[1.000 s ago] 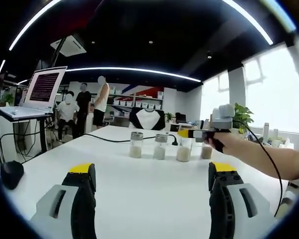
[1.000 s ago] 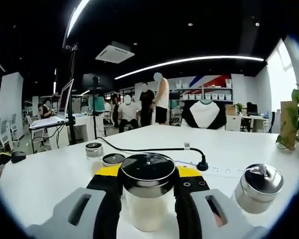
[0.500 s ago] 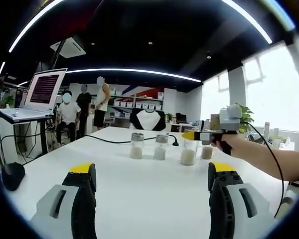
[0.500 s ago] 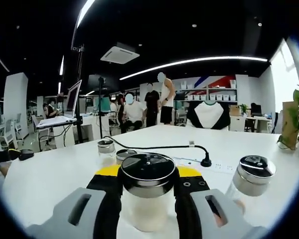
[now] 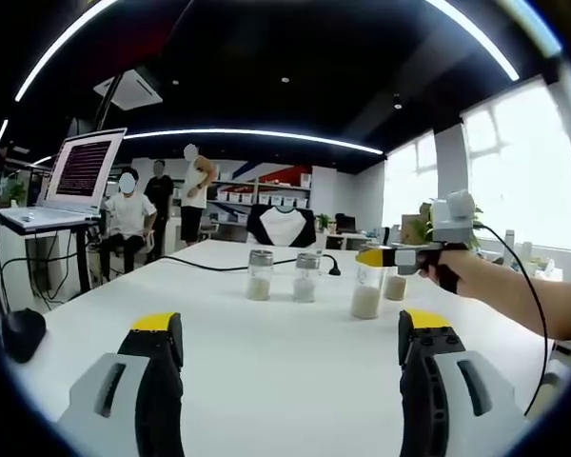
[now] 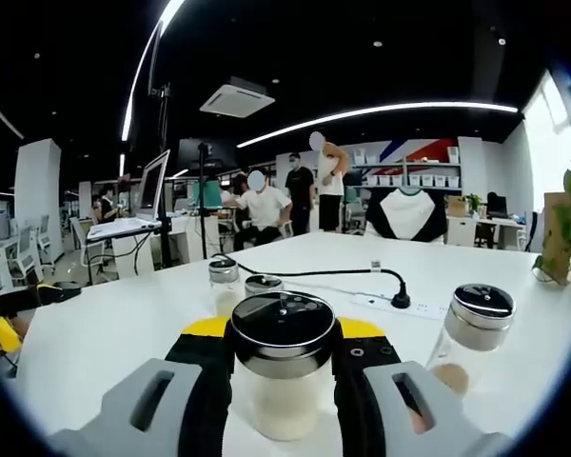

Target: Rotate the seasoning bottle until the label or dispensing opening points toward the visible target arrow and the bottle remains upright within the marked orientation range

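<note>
- Seasoning bottle (image 6: 282, 367): a clear jar of pale granules with a dark, metal-rimmed lid, upright between the jaws of the right gripper (image 6: 282, 333), which are closed against its sides just under the lid.
- In the left gripper view the same bottle (image 5: 366, 291) stands on the white table (image 5: 266, 352), clamped near its top by the right gripper (image 5: 373, 257), held in a person's hand (image 5: 454, 271).
- Left gripper (image 5: 290, 328): jaws wide apart, with bare table between them, well short of the bottles.
- Two more bottles (image 5: 259, 274) (image 5: 306, 277) stand side by side to the left of the held one; a fourth bottle (image 6: 466, 338) stands just right of it.
- Black cable (image 6: 309, 274) runs across the table behind.
- Laptop (image 5: 76, 176) stands on a raised stand to the left; people (image 6: 295, 195) are in the background.
</note>
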A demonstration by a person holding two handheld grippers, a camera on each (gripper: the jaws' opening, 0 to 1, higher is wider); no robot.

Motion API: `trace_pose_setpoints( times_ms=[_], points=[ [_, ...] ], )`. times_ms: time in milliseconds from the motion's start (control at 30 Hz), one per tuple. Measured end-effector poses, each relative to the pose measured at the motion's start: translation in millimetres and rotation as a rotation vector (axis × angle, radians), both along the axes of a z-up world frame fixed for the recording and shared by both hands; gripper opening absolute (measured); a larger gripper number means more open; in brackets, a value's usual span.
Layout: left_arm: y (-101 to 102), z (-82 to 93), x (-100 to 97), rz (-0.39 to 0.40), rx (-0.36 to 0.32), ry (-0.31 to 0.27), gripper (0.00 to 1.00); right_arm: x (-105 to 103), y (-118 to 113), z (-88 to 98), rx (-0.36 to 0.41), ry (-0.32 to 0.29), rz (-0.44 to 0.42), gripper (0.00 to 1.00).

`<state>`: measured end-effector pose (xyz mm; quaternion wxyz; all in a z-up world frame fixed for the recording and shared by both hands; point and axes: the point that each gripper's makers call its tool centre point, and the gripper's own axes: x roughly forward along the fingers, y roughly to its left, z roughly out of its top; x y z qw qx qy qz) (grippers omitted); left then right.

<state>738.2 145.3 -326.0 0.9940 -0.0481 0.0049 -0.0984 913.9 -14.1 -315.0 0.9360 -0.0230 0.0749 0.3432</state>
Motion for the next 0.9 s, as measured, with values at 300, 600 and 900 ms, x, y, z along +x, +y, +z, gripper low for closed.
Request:
trace_pose_setpoints(
  times_ms=[300, 600, 900],
  points=[
    [1.1, 0.0, 0.2, 0.000, -0.005, 0.000, 0.99, -22.2, 3.6, 0.5, -0.003, 0.008, 0.035, 0.39],
    [1.6, 0.4, 0.5, 0.003, -0.008, 0.000, 0.99, -46.5, 3.2, -0.7, -0.009, 0.009, 0.063, 0.39],
    [1.5, 0.5, 0.8, 0.004, -0.006, 0.001, 0.99, -64.3, 0.6, -2.6, -0.016, 0.018, 0.085, 0.39]
  ],
)
